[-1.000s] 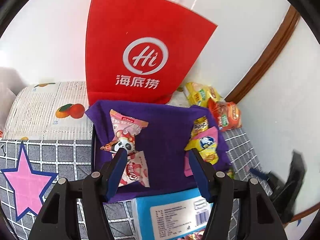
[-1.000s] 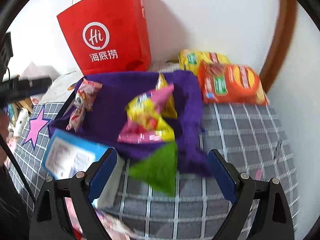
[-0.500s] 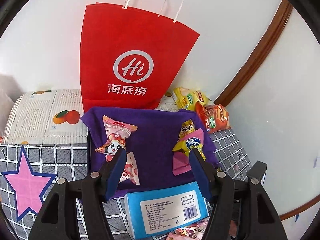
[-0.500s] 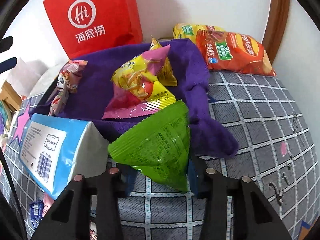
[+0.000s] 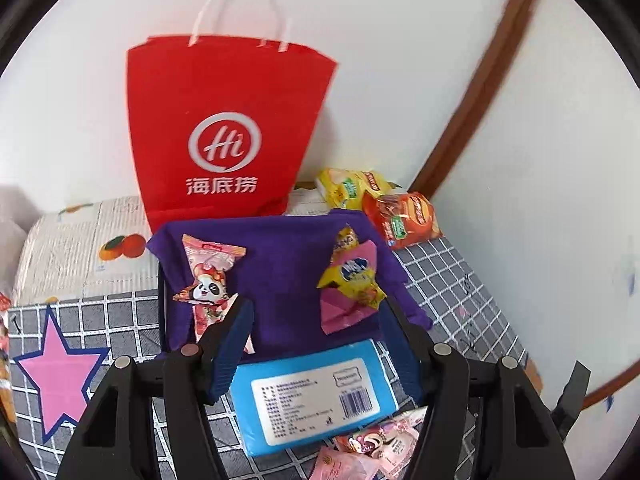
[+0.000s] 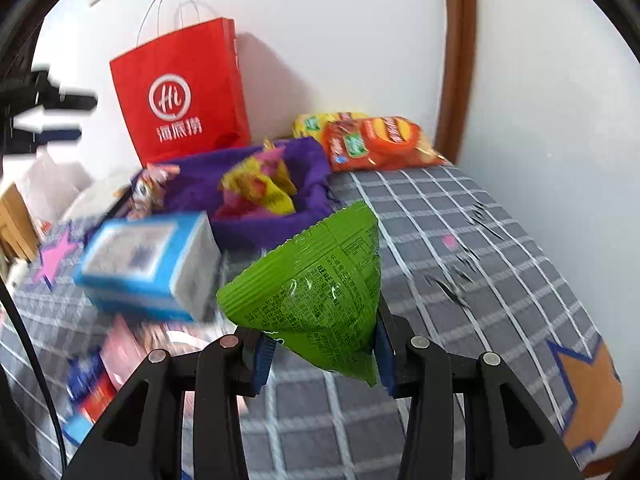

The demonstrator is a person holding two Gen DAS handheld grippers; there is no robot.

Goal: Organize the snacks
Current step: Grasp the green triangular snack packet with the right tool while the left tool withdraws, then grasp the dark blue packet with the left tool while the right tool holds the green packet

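Lifting a green snack packet clear of the checked cloth, the right gripper has just clamped shut on it.

Left to right: the left gripper hangs open and empty before the purple-lined box; the packet's lower tip hides between the right pads; background blurred.

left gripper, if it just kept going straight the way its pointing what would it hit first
Most likely the blue tissue pack, which lies on the table right ahead of and between the open jaws of the left gripper. Beyond it comes the purple cloth holding snack packets. Depth is hard to judge through the fisheye, so it might pass just over the pack.
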